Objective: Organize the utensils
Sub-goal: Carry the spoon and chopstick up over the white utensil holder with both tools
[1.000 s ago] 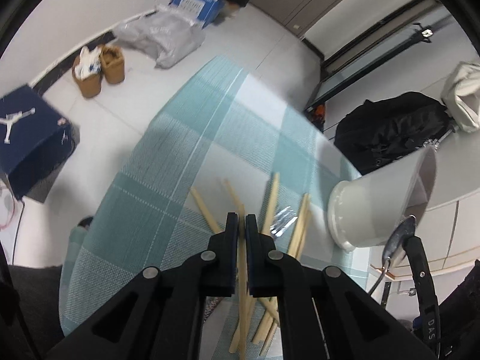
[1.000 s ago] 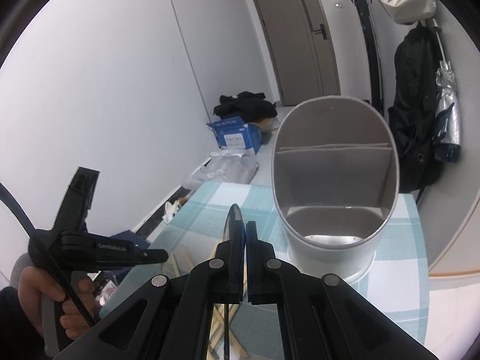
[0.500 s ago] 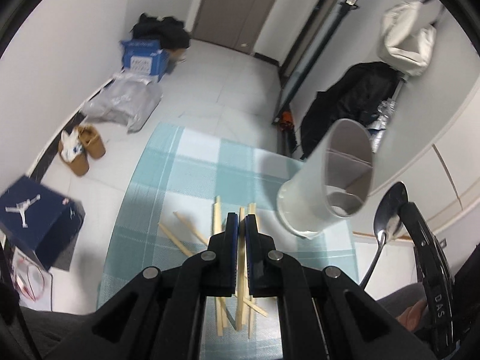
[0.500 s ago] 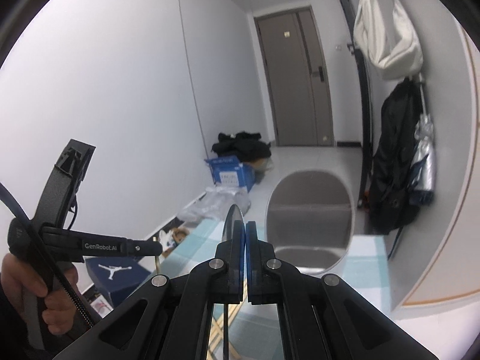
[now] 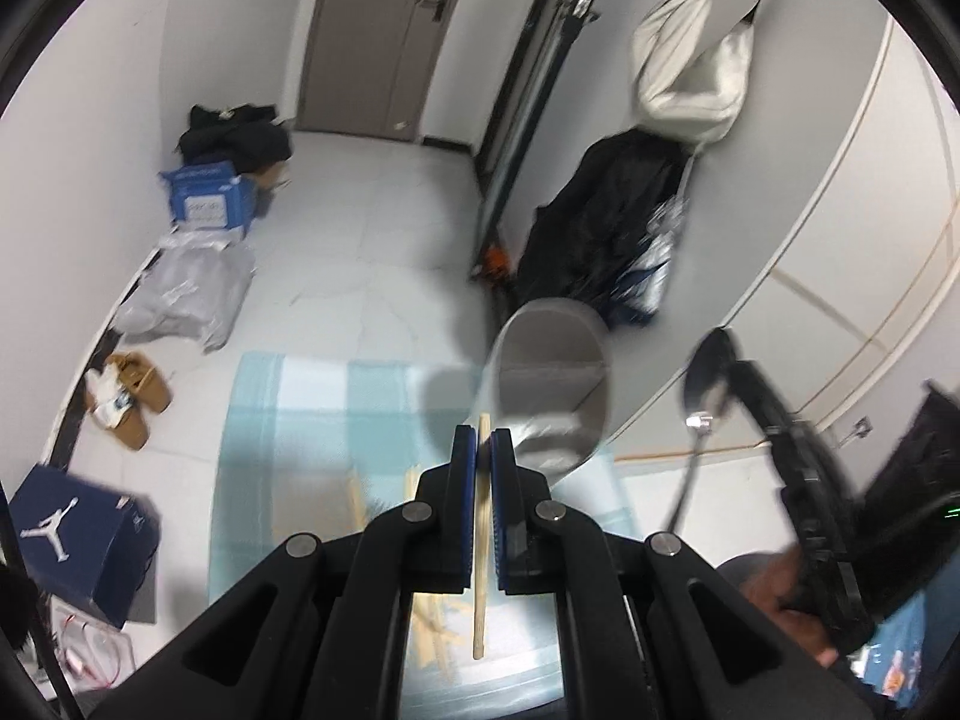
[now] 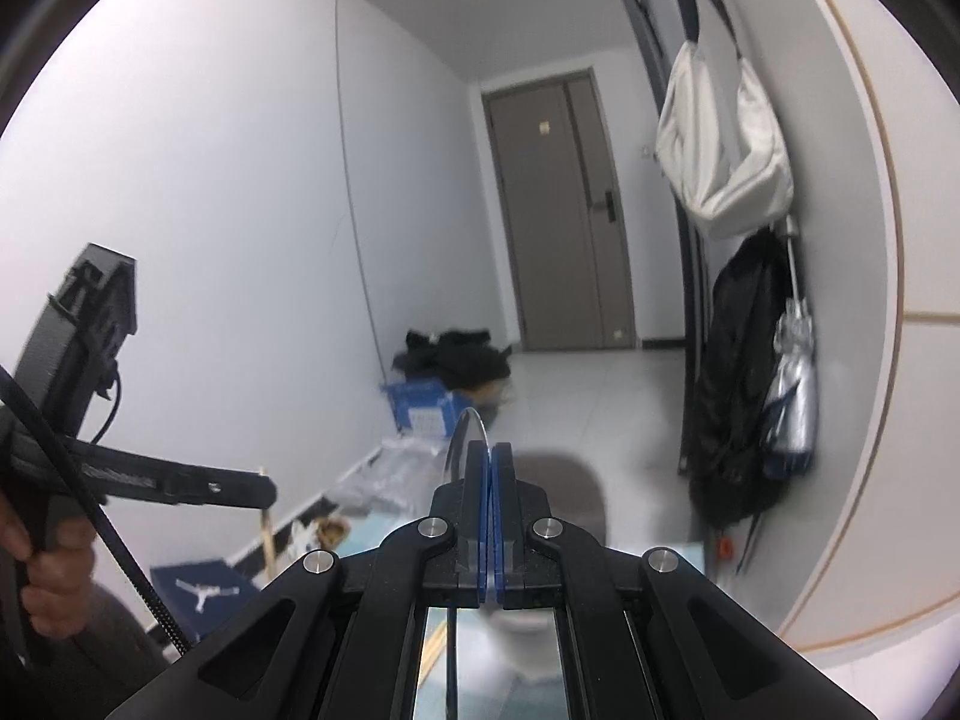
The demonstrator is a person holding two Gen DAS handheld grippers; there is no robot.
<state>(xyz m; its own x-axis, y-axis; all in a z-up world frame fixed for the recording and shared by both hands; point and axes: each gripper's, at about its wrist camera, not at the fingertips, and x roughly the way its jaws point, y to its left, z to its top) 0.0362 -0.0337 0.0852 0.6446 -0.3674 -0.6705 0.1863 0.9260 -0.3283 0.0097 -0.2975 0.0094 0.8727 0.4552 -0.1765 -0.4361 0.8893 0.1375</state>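
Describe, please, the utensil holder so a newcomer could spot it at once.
Find the blue checked cloth spread over the table. At its far right corner stands the holder, a tall pale oval tub. Unlike the flat wooden chopsticks lying nearby, it stands upright, with a divider inside.

You are looking at a dark blue shoe box (image 5: 78,546) that is showing a white jumping-man logo, the Jordan sign. A blue and white box (image 5: 207,195) by the wall is carrying a label, but its print is too blurry to read.
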